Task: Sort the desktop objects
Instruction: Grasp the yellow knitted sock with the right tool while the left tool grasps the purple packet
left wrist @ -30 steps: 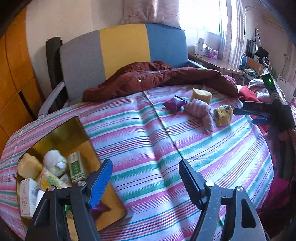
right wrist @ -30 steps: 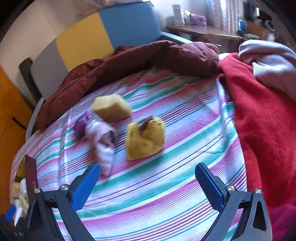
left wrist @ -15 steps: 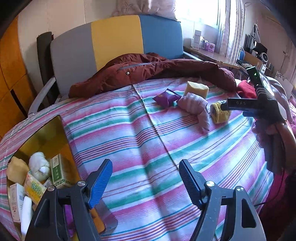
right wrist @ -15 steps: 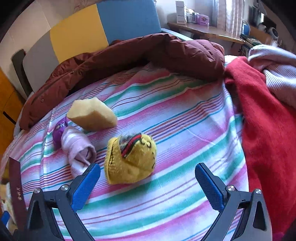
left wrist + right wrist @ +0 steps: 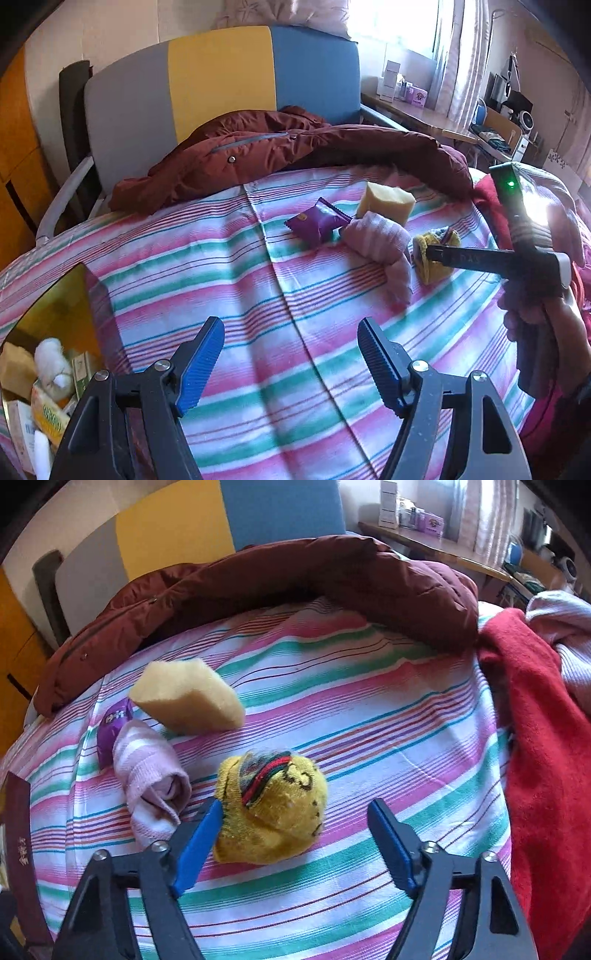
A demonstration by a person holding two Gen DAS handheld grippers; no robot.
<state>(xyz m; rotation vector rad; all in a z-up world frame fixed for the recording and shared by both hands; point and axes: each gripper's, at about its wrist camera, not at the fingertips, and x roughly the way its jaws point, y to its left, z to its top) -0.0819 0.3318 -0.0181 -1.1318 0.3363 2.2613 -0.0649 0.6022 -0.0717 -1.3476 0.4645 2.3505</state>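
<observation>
A yellow rolled sock [image 5: 280, 786] lies on the striped bedspread [image 5: 369, 709] between the jaws of my right gripper [image 5: 295, 805]. Those jaws are closing; the left pad touches the sock and the right pad stands off it. Beside it lie a pink rolled sock [image 5: 151, 775], a yellow sponge [image 5: 188, 698] and a purple packet [image 5: 110, 731]. My left gripper [image 5: 291, 325] hangs open over bare bedspread with nothing in it. Ahead of it lie the packet [image 5: 317, 223], sponge [image 5: 386, 201], pink sock [image 5: 380, 243] and yellow sock [image 5: 434, 271].
A gold-lined box [image 5: 74, 295] holding several small items sits at the bed's left edge. A maroon jacket [image 5: 295, 155] lies across the far side and a red blanket [image 5: 546, 738] along the right. A person's hand [image 5: 532, 306] grips the right tool.
My right gripper came down onto the yellow sock and its jaws narrowed around it. My left gripper slid right, away from the box, still open.
</observation>
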